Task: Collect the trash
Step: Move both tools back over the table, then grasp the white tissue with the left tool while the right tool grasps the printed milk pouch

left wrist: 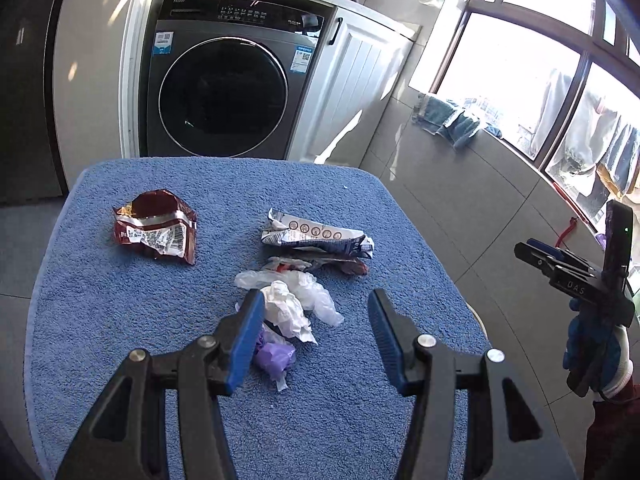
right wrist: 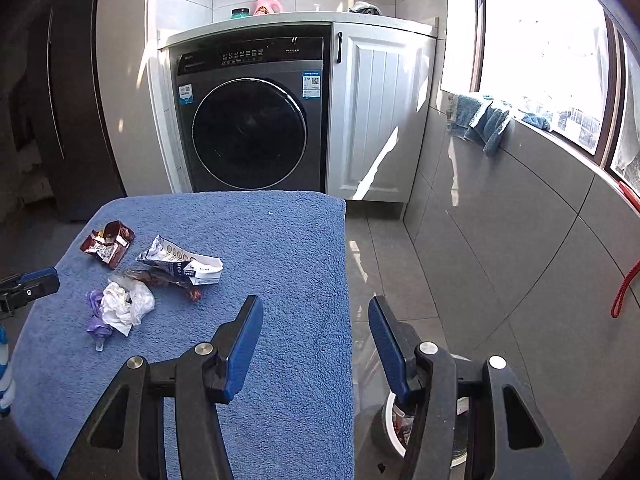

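Observation:
Trash lies on a blue towel-covered table point(left wrist: 120, 320). A red crumpled wrapper point(left wrist: 158, 228) lies at the far left. A white and dark blue wrapper point(left wrist: 316, 238) lies mid-table over a dark red wrapper point(left wrist: 352, 267). A white tissue and clear plastic wad point(left wrist: 292, 300) lies on a purple scrap point(left wrist: 274, 356). My left gripper point(left wrist: 316, 308) is open and empty, just above the wad, its left finger beside the tissue. My right gripper point(right wrist: 316, 312) is open and empty over the table's right edge. It also shows in the left wrist view point(left wrist: 538, 254).
A white bin point(right wrist: 394, 428) with wrappers inside stands on the floor right of the table point(right wrist: 280, 280), under my right gripper. A washing machine point(right wrist: 248, 120) and white cabinet point(right wrist: 376, 120) stand behind. A tiled wall with a window sill runs along the right.

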A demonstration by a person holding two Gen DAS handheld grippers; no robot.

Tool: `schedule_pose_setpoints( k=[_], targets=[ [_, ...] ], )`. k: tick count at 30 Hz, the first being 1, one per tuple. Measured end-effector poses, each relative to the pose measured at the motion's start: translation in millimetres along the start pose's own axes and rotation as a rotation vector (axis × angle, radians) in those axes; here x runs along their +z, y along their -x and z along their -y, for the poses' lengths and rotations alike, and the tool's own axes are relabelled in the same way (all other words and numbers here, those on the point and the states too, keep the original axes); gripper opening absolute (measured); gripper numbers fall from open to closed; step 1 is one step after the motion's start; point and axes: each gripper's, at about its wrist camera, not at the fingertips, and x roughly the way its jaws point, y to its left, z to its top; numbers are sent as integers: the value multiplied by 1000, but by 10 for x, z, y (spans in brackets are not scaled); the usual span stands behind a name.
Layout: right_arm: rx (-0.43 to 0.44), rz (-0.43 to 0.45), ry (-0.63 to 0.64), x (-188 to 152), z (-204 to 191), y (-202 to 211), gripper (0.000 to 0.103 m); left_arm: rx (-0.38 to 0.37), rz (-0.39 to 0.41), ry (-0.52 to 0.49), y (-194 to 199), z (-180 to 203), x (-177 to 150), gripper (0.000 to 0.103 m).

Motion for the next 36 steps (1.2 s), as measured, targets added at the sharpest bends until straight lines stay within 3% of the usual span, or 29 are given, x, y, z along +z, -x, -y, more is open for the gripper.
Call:
schedule_pose_setpoints(
  k=[13, 18, 26, 36],
  targets=[
    [42, -75, 28, 22, -119, -497, 53, 24, -127, 80, -809, -222, -41, 52],
    [75, -99, 51, 88, -211, -757, 53, 33, -164, 89, -1043, -303, -46, 45],
    [207, -120, 76, 260, -466, -1143, 53, -9, -166, 125, -1113, -434, -11, 22],
    [363, -171, 208, 391, -986, -1572, 63, -58, -137, 145, -963, -520, 35, 19]
  ],
)
